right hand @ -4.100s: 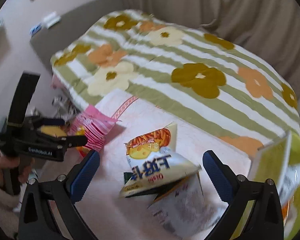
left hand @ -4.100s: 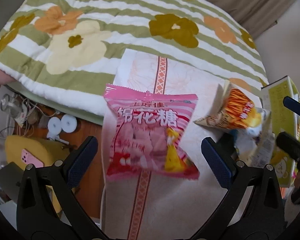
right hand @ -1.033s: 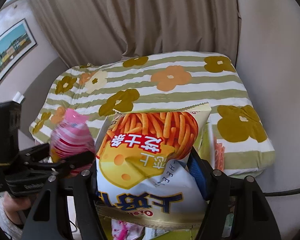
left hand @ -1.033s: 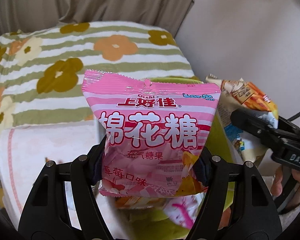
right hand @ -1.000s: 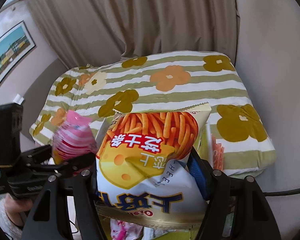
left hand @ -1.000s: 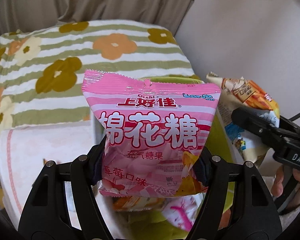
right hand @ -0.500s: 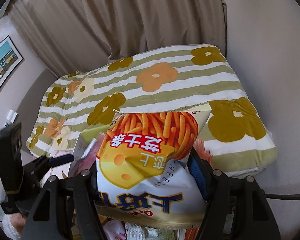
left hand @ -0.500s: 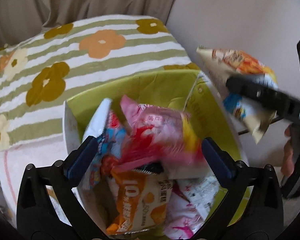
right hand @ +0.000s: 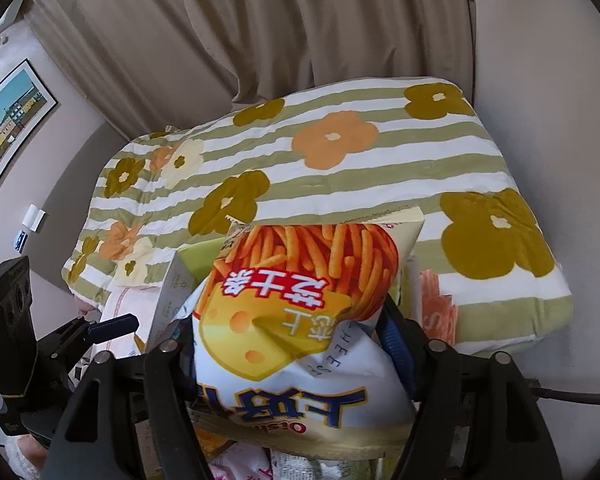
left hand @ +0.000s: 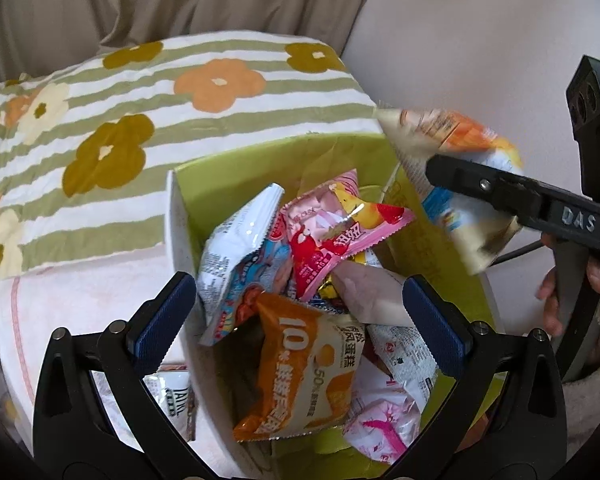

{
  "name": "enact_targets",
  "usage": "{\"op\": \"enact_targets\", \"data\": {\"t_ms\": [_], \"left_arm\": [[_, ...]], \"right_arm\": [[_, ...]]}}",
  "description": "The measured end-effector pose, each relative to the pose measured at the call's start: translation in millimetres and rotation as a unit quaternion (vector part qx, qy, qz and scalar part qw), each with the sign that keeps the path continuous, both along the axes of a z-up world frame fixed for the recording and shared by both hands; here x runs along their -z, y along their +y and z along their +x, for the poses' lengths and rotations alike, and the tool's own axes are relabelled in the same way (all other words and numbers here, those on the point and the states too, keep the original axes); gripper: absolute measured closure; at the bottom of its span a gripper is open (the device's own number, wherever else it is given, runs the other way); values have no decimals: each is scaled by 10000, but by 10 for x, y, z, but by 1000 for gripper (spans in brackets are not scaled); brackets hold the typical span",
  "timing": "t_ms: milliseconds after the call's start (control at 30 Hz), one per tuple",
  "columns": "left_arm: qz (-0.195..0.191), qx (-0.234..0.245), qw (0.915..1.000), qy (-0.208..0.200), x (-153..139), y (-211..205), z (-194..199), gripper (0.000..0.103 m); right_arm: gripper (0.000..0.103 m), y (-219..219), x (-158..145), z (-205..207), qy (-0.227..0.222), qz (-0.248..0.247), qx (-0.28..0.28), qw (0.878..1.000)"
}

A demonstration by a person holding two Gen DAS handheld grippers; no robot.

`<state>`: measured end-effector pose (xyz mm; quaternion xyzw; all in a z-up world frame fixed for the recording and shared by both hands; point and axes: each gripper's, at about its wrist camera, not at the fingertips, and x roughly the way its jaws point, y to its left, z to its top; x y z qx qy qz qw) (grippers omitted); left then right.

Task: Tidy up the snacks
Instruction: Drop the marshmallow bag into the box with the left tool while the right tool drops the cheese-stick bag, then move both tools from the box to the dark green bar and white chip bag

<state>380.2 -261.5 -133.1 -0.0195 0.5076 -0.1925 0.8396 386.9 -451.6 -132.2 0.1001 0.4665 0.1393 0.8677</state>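
- Left wrist view: your left claw (left hand: 296, 312) now stands wide open over the green box (left hand: 236, 168); the pink marshmallow bag (left hand: 332, 236) it gripped a second ago has dropped onto the pile inside, so that snack is stowed. An orange bag (left hand: 300, 376) reads "10".
- Right wrist view: your right claw (right hand: 292, 344) still clamps the cheese stick bag (right hand: 300, 304), marked "Oishi" and "CHEESE", above the box; it goes in next, I judge.

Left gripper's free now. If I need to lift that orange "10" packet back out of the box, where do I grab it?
Grip the orange packet by its upper crimped edge, coming straight down with the open left gripper. It lies on top of the pile in the green box, and that flat seam looks uncovered.
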Motion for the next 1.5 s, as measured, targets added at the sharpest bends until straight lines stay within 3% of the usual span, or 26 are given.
{"op": "enact_targets", "data": {"t_ms": [33,167,400,600,900,1067,1233,1500], "left_arm": [[10,-11,10000,-50,-27,25,-35,0],[-61,-18,9998,-185,-86,109,-171,0],[-176,-245,9993,-240,-169,288,-499,0],[-54,-556,9975,-430,-323,524,-839,0],[114,-1245,9906,-553,-529,1266,-1244,0],[32,-1507,9869,-567,-492,1771,-1369,0],[23,-1382,9892,-482,-352,2279,-1379,0],[182,-715,9968,-314,-118,2870,-1306,1]], "right_arm": [[0,11,-24,-35,-87,-54,9,9999],[0,-8,-125,-235,-446,-250,31,9987],[0,-62,-213,-523,-409,-140,-58,9991],[0,76,-339,-750,-566,-92,-333,9978],[0,567,-570,-1030,-896,40,-871,9922],[0,987,-581,-1144,-833,219,-988,9914],[0,1533,-515,-1288,-909,-60,-936,9914],[0,2311,-270,-1325,-523,134,-528,9971]]}}
